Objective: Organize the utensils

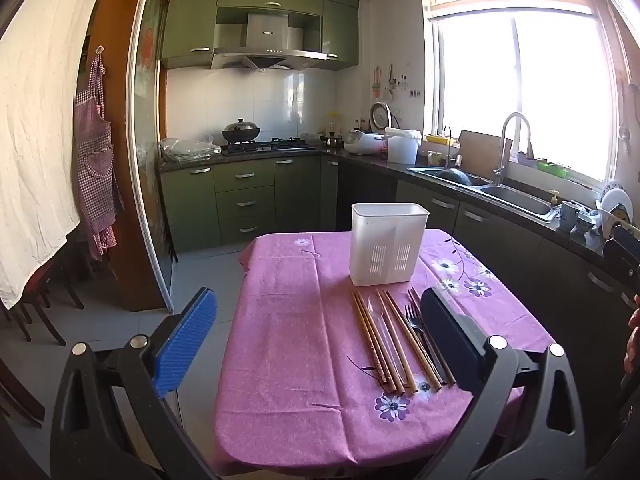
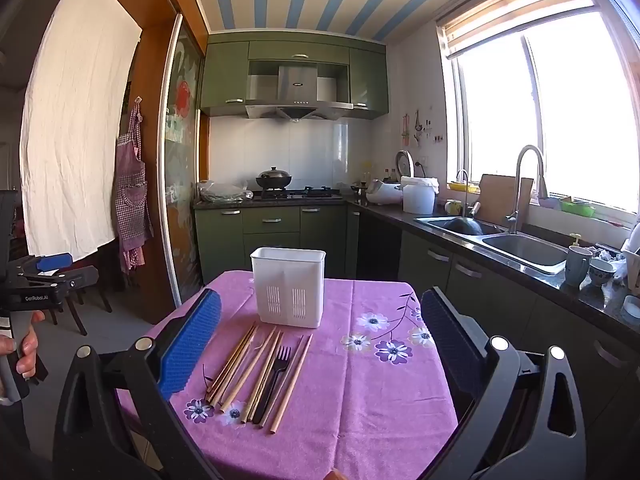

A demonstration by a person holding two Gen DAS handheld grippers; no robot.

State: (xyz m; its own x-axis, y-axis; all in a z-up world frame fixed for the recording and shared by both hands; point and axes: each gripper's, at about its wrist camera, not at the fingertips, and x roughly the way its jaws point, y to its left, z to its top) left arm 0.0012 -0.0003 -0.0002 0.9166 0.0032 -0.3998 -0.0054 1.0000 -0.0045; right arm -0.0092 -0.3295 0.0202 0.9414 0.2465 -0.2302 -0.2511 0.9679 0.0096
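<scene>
I held both grippers above the near edge of the table (image 2: 380,432), and neither had anything in it. My left gripper (image 1: 320,336) stood with its jaws spread as wide as they go, the blue pad at the lower left of its view and the dark one at the lower right. My right gripper (image 2: 320,340) was just as wide, and nothing lay between its pads either.

The utensils were laid in one row on the pink flowered tablecloth (image 1: 288,340): wooden chopsticks (image 2: 240,364), a clear plastic spoon (image 1: 378,316) and a black fork (image 2: 276,376). Their long axes ran away from me toward the white holder (image 2: 289,286), which stood upright just beyond their far tips, empty as far as I could see.

In the left view the row sat right of centre, its right-hand pieces partly hidden behind my dark finger (image 1: 448,332). In the right view the same row sat left of centre, its nearest sticks close beside my blue finger (image 2: 192,344). So the bundle lay between my two hands, with neither clearly nearer. The fork sat toward the right side of the row, so I judged my right hand the handier for it.

Since the pieces pointed along my line of reach, I reckoned the jaws would close across a shaft rather than along it, and that picking one stick from its touching neighbours would be the fiddly part.
</scene>
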